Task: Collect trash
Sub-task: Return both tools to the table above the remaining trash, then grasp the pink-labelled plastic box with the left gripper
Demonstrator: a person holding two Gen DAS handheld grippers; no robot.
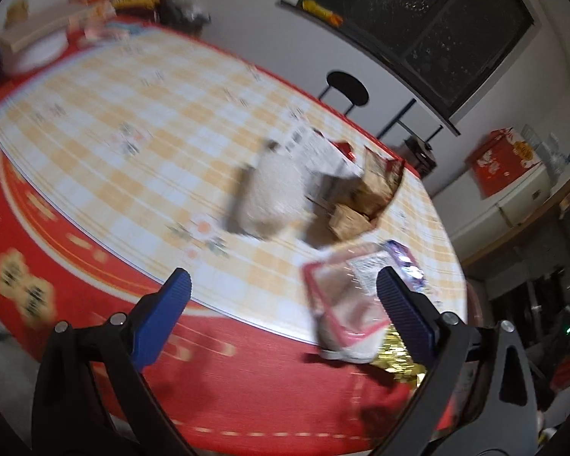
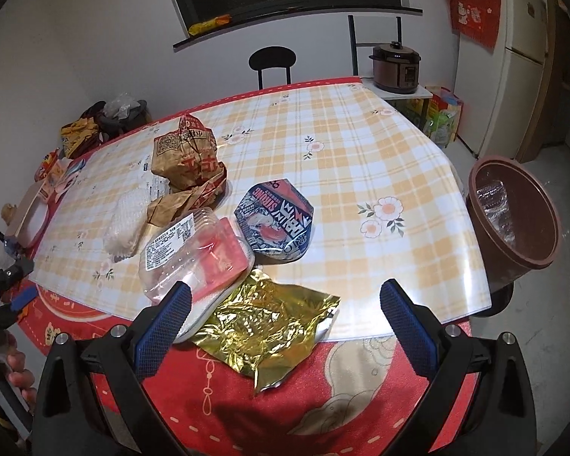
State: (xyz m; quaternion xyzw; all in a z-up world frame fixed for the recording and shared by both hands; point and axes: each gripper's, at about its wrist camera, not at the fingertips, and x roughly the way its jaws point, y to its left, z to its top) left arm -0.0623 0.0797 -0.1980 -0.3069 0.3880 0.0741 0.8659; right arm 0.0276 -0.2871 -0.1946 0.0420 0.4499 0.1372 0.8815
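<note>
Trash lies on the checked tablecloth: a gold foil wrapper [image 2: 269,330], a clear plastic clamshell with a red insert [image 2: 193,250], a blue crushed noodle cup lid [image 2: 275,222], a brown paper bag [image 2: 188,159] and a white foam net [image 2: 127,220]. My right gripper [image 2: 285,319] is open, just above the gold wrapper at the table's near edge. My left gripper [image 1: 283,307] is open and empty over the red table edge, with the clamshell [image 1: 345,300] by its right finger. The left view is blurred; the paper bag [image 1: 364,193] and foam net [image 1: 273,193] show ahead.
A brown bin [image 2: 513,220] with clear plastic inside stands at the table's right edge. A black chair [image 2: 271,62], a rice cooker [image 2: 395,66] and a fridge [image 2: 520,57] stand behind. Snack packs and a white box [image 2: 38,209] crowd the far left of the table.
</note>
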